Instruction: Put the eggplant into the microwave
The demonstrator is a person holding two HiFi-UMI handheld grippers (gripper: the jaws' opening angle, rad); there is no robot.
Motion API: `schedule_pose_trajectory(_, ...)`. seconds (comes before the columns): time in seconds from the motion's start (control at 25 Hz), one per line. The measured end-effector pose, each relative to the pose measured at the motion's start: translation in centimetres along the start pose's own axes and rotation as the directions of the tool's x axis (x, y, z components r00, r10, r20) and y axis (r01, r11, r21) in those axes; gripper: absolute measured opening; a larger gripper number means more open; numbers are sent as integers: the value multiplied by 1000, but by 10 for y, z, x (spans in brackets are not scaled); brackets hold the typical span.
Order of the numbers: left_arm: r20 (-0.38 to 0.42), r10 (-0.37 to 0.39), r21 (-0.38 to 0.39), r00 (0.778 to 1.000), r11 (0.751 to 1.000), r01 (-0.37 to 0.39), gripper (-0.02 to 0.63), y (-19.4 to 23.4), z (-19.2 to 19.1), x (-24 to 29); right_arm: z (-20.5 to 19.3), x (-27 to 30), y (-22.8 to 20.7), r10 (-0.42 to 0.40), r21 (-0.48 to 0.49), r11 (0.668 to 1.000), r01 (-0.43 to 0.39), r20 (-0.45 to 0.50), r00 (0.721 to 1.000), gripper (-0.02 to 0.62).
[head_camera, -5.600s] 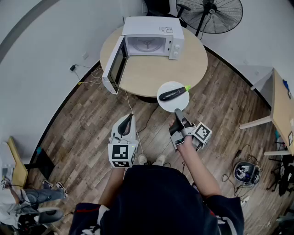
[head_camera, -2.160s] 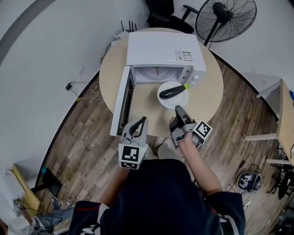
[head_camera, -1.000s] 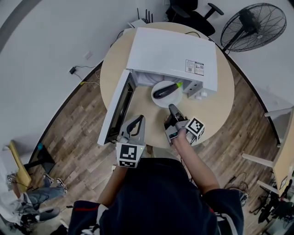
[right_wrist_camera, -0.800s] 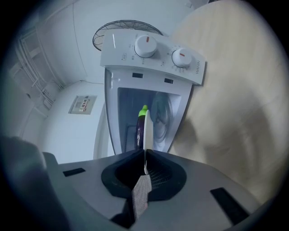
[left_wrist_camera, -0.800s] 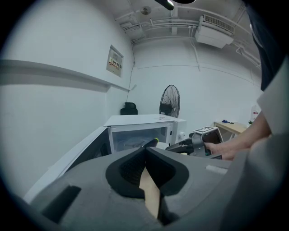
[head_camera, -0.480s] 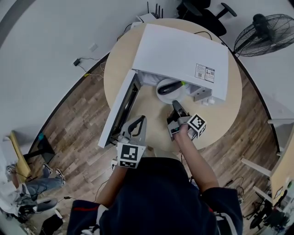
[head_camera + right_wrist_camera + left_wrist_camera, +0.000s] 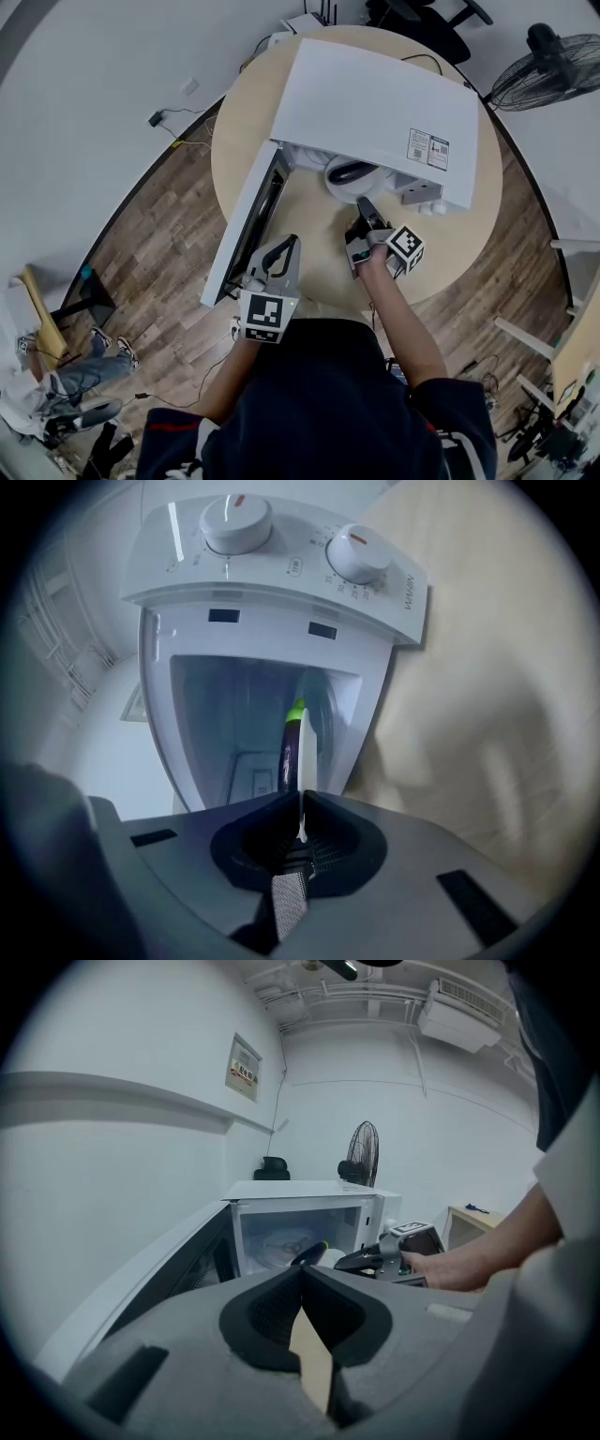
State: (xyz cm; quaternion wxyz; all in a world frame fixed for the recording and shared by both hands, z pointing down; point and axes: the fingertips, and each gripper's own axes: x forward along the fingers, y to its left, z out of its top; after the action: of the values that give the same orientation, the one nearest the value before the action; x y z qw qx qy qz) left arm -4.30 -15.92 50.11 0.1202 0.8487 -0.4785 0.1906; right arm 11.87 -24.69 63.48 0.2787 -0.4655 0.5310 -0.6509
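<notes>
Round table (image 7: pixel 309 253): right tongs (image 7: pixel 364 203) clamp plate (image 7: pixel 336 184) rim, eggplant (image 7: pixel 352 172) at microwave (image 7: pixel 375 94) mouth; left tongs (image 7: pixel 289 243) closed, empty.

The white microwave (image 7: pixel 375 98) hides most of the dark purple eggplant (image 7: pixel 352 172) and part of the round white plate (image 7: pixel 339 187). The black fan (image 7: pixel 553 77) is cut off at the edge.

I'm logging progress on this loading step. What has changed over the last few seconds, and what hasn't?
The right gripper, shut on the rim of the round white plate throughout, has carried it and the dark purple eggplant on it forward to the white microwave; the plate now reaches partly inside the open cavity. Nothing was let go. The left gripper stays shut and empty near the open door.
</notes>
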Motion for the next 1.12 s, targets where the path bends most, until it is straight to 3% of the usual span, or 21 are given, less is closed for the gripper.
schedule_pose_trajectory(1.12,-11,10,-22,1000,1000,-10,17,12,1,14,23,52,-23,-76,87,994,69,78,994,19)
